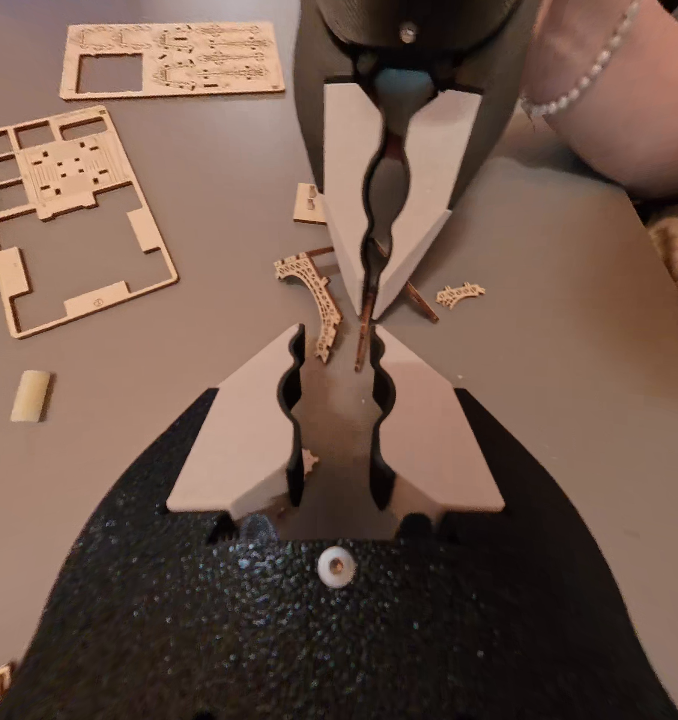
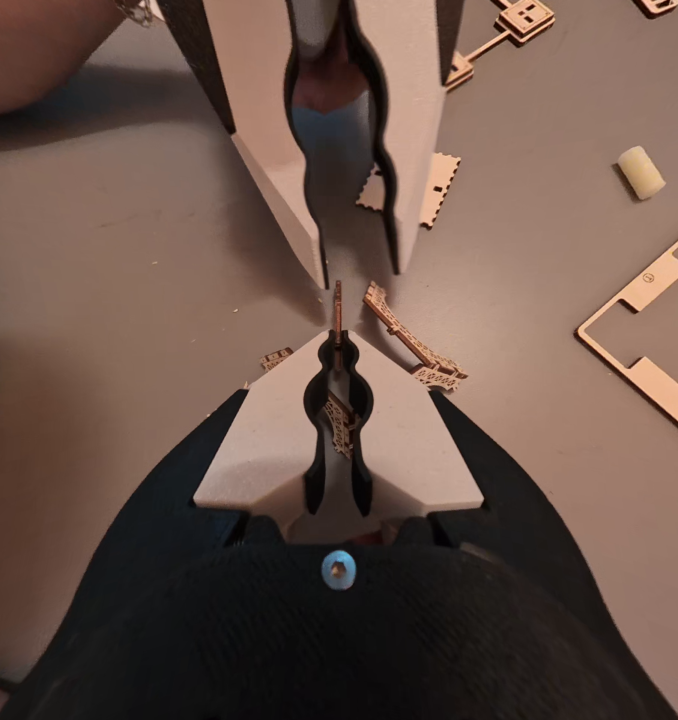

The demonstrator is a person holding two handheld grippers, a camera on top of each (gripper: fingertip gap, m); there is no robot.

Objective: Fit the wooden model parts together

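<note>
My right gripper [image 2: 339, 334] is shut on a thin wooden part [image 2: 337, 311], seen edge-on, that sticks out past its tips. In the left wrist view the right gripper [image 1: 368, 311] comes down from the top, and the part's free end [image 1: 362, 343] reaches between my left fingers, close to the right-hand one. My left gripper [image 1: 337, 329] is open and empty; it also shows at the top of the right wrist view [image 2: 358, 274]. A lattice leg part [image 1: 321, 300] [image 2: 407, 339] sits beside the held part. I cannot tell whether the two are joined.
Two punched-out wooden sheets [image 1: 173, 58] [image 1: 68, 218] lie at the far left, and one frame shows in the right wrist view [image 2: 641, 331]. There is a pale block [image 1: 31, 395] [image 2: 641, 173], a small arch part [image 1: 460, 294], a notched square plate [image 2: 438, 191], and an arm with a bracelet [image 1: 602, 117]. The tips of both grippers are at nearly the same place. Between my left fingertips and the pale block [image 2: 641, 173] there is roughly 12 centimeters. The left camera catches it too, in the left wrist view [image 1: 34, 389].
</note>
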